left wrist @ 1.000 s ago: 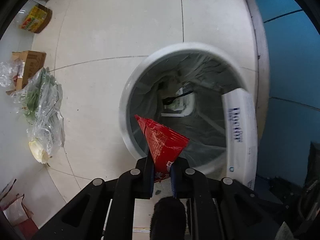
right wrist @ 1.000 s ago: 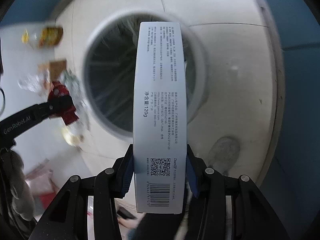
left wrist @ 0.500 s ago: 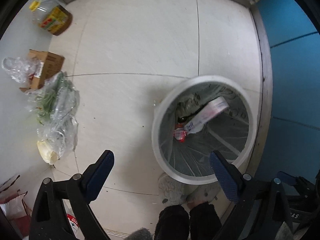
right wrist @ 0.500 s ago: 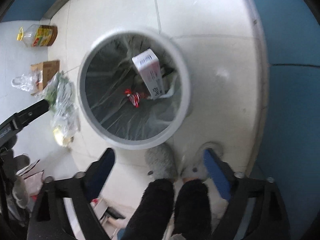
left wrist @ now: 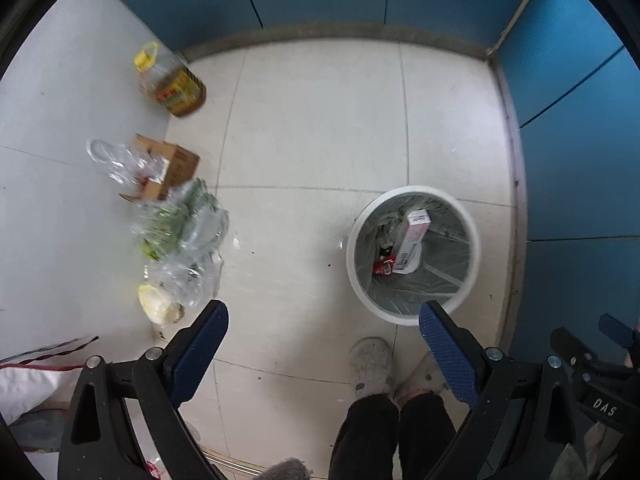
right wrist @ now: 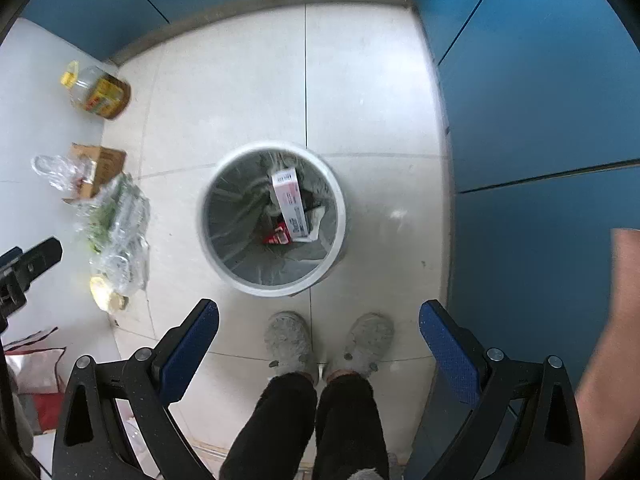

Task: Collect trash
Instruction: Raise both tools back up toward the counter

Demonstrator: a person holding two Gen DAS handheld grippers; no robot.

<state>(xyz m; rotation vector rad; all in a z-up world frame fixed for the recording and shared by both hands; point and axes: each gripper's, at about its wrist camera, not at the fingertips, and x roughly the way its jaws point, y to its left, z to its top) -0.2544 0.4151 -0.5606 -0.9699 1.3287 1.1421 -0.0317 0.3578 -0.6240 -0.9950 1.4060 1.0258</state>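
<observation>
White box (right wrist: 291, 208) print too blurred

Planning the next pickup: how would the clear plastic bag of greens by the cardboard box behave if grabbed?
The clear plastic bag of greens is crumpled and slumped on the floor, so it probably hangs floppy. Its glossy film may slip between pads. The contents look loose and leafy, so it is likely light and may shift.

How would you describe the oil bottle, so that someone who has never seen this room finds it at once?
Start at the white round bin on the tiled floor, then look left to the things along the pale wall. The oil bottle is the farthest of them, beyond the cardboard box. Only it has a yellow cap, a handle and a yellow-red label.
</observation>
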